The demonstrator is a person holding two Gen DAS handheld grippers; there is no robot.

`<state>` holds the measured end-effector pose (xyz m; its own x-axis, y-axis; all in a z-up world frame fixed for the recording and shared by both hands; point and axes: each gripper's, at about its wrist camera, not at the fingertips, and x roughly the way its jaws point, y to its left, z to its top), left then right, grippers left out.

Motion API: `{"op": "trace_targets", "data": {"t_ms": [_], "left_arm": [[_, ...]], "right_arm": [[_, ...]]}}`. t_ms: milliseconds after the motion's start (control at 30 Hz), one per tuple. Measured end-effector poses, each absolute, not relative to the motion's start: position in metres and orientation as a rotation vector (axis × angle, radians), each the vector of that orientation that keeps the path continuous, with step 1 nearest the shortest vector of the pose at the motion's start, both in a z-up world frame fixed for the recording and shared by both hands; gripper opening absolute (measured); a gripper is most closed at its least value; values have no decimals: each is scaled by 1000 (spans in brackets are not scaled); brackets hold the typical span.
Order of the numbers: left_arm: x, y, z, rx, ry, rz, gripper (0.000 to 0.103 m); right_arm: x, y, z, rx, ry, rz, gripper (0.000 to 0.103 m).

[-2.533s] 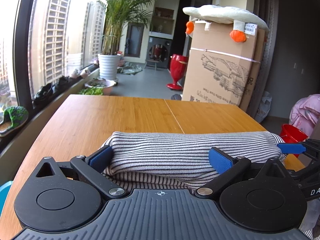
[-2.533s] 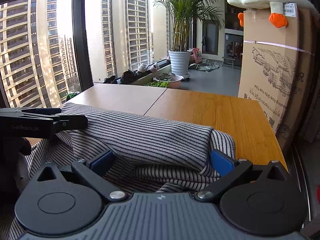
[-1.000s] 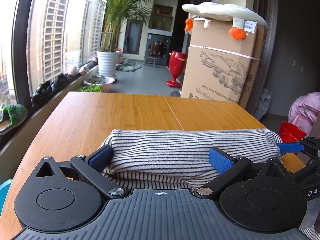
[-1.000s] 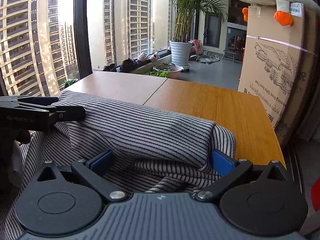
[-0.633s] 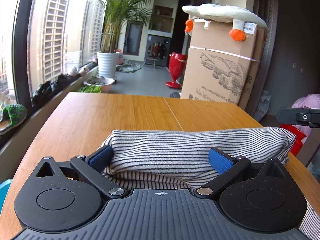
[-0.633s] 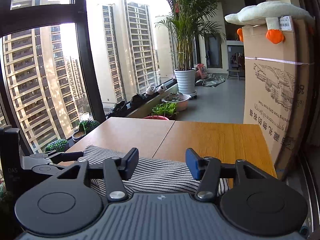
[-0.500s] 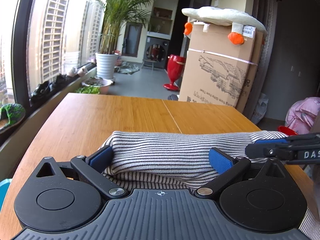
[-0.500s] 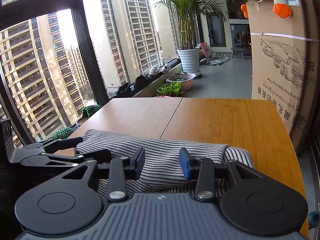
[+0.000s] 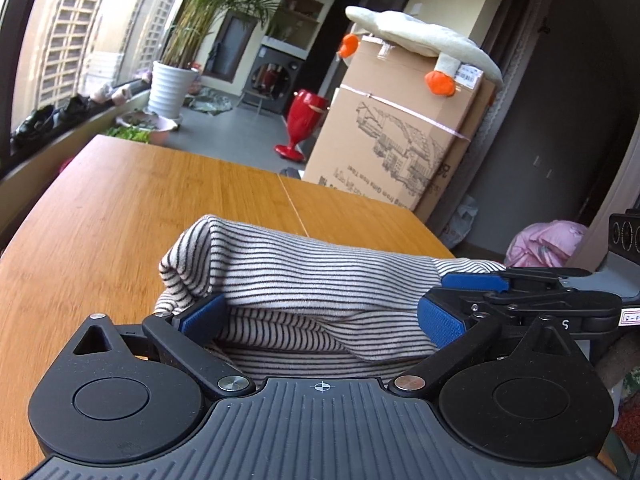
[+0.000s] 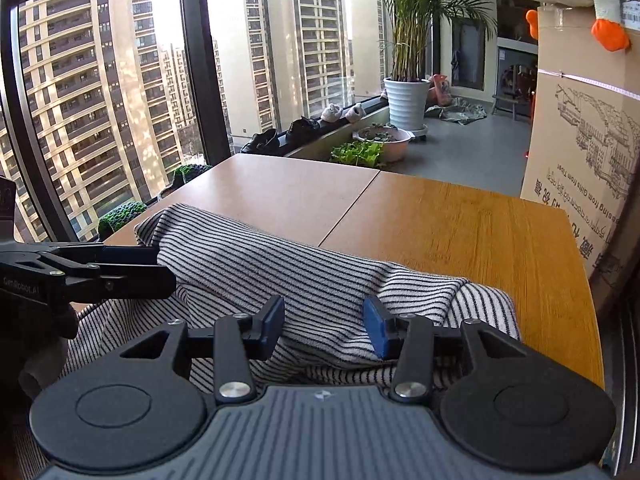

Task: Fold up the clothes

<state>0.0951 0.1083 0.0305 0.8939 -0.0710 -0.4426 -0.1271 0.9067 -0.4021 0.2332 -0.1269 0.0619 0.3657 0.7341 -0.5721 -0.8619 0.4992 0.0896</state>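
A black-and-white striped garment (image 9: 320, 268) (image 10: 300, 272) lies folded in a long roll on the wooden table (image 9: 160, 200) (image 10: 460, 232). My left gripper (image 9: 320, 318) is open wide, and the roll's thick middle sits between its blue pads (image 9: 200, 316), with the top layer draped over them. In the right wrist view the left gripper (image 10: 160, 268) reaches in from the left at the roll's far end. My right gripper (image 10: 324, 330) stands about half open over the roll's right part. Its jaws are opening, with cloth bulging between the pads. It shows side-on in the left wrist view (image 9: 452, 290).
A tall cardboard box (image 9: 392, 140) (image 10: 592, 140) with a plush goose (image 9: 420, 44) on top stands past the table's right edge. A potted palm (image 10: 406, 100) and shoes line the window sill. A pink bundle (image 9: 548, 240) lies at the right.
My right gripper let go of the fold, rose with narrowed jaws, then came back over the cloth with its jaws a little wider. My left gripper rolled and shifted; the roll's left end bunched up.
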Motion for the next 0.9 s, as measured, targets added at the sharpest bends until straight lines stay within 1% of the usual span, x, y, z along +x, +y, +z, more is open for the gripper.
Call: {"op": "trace_targets", "data": {"t_ms": [100,133,167,267,333,400,467,500,533,567,600,667,733,800,900], "left_arm": [[93,119,26,-501,484,2,103],[93,122,23,-524,485,-5,103],[93,124,22,-538,487,-11,103],[90,130,19,-568,485,-33,103],[86,131,19,-583,481,-51,103],[75,133,23,-595,471,-88,103],[60,138,28,-624,434,-132,103],[52,143,31,-638,408,-134,103],[44,148,34,-651,381,-131,103],[37,153,38,-667,355,-112,103],[30,158,41,-683,330,-88,103],[25,162,48,-701,309,-41,103],[23,165,52,-712,302,13,103],[25,163,51,-715,325,46,103],[31,150,44,-684,386,99,103]], "right_arm": [[242,-110,84,-201,582,1128,58],[246,-101,90,-194,583,1159,64],[250,-89,93,-199,584,1186,66],[264,-48,87,-239,631,1229,66],[272,-25,75,-257,716,1275,66],[274,-7,59,-291,814,1311,69],[269,-7,54,-294,840,1316,69],[266,-8,53,-291,847,1317,68],[264,-9,54,-285,849,1315,56],[259,-14,59,-278,842,1308,42],[254,-19,64,-274,826,1306,38],[239,-30,76,-279,775,1316,24],[215,-44,87,-309,698,1344,18],[185,-60,90,-350,635,1355,17],[141,-76,71,-453,557,1312,17]]}}
